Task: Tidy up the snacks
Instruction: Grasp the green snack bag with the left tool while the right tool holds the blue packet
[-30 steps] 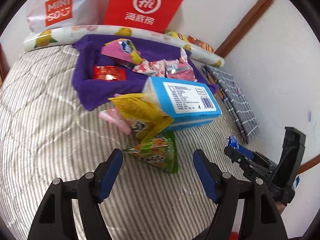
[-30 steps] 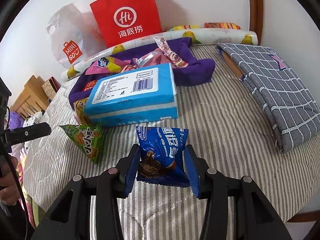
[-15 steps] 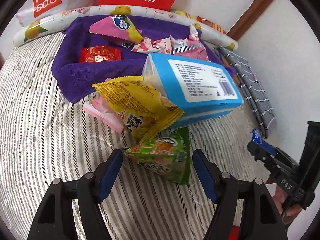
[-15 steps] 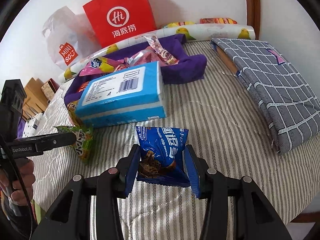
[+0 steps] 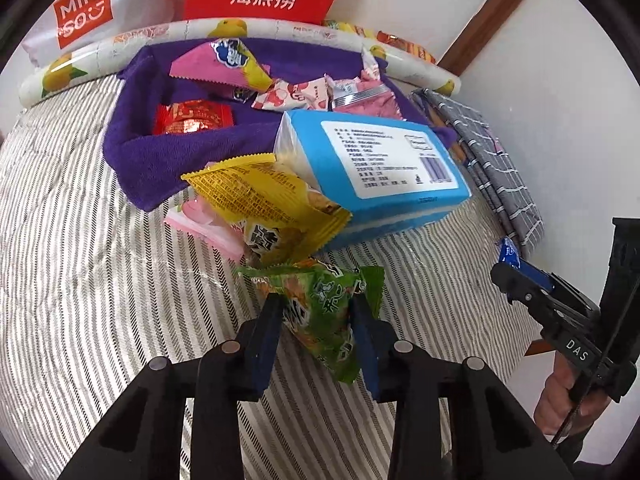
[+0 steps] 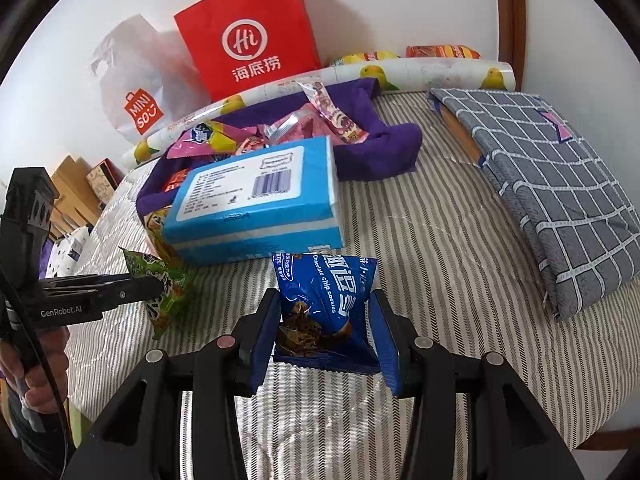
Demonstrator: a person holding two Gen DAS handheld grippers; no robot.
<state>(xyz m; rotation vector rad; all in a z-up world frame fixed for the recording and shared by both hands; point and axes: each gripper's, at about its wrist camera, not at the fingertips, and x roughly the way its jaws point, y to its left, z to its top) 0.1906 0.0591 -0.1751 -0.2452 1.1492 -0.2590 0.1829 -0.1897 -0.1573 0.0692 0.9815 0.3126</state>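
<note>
My left gripper (image 5: 316,302) is closing its jaws on a green snack packet (image 5: 320,328), which lies between the blue pads on the striped bedcover (image 5: 80,260). The pads touch its two sides. Just beyond lie a yellow packet (image 5: 264,196), a pink packet (image 5: 200,220) and a blue box (image 5: 380,168). Behind them a purple cloth (image 5: 140,152) holds several snacks. My right gripper (image 6: 325,298) is shut on a blue chocolate chip cookie packet (image 6: 324,280), near the box's front. From the right wrist view, the left gripper (image 6: 156,286) shows at the left, on the green packet (image 6: 168,300).
A red paper bag (image 6: 248,36) and a white shopping bag (image 6: 136,100) lean on the wall behind a fruit-printed roll (image 6: 420,72). A folded grey checked cloth (image 6: 540,180) lies at the right. The bed's edge runs close to both grippers.
My left gripper moved forward and down over the green packet, then its jaws came together on it. The right gripper kept its hold on the blue packet and stayed put.
</note>
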